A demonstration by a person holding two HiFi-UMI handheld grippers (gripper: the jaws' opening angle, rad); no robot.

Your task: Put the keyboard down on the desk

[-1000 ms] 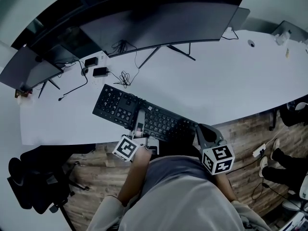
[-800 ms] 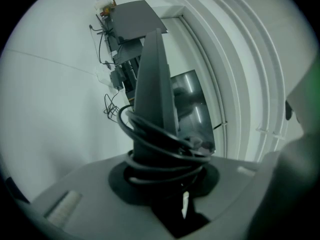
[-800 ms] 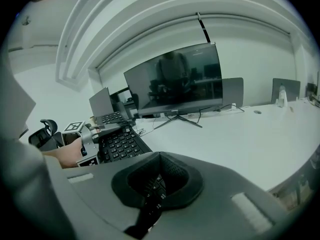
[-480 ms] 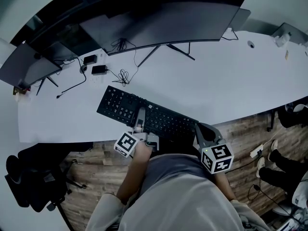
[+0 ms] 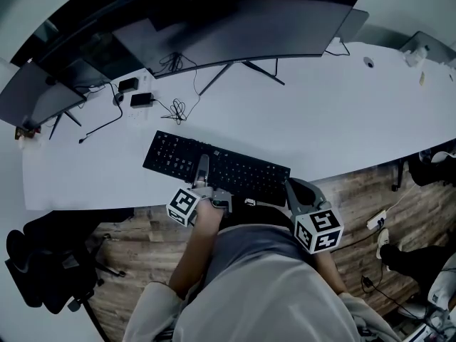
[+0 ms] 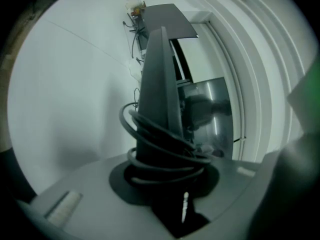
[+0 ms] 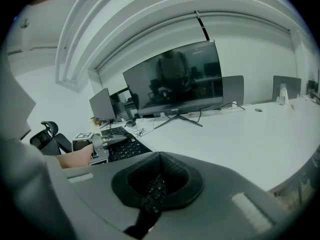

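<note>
1. While both grippers hold it, the keyboard (image 5: 214,169) lies along the near edge of the desk (image 5: 320,120), its long side running slightly downhill toward the right. I cannot tell whether its underside touches the white top.
2. The left gripper (image 5: 203,173) is clamped on the front edge left of centre. Its own view shows the board edge-on between the jaws, with a coiled cable (image 6: 165,149) looped round it there.
3. The right gripper (image 5: 292,191) pinches the right-hand end, and dark keys (image 7: 152,191) sit in the gap between its jaws.
4. To do the step well, lower both ends together and level, so that no corner strikes first and the board does not twist between the two grips.
5. Set it far enough from the desk's edge that the whole base rests on the top. The front edge looks close to the drop.
6. Mind the coiled cable: it is best kept from ending up trapped beneath the board, where it would likely make it rock.
7. The bare surface toward the monitor (image 5: 235,27) gives room, and the loose wires (image 5: 174,109) lie well apart, up to the left.
8. Open the jaws only once the weight rests on the desk, then draw each gripper back along its own line so as not to drag the board.
</note>
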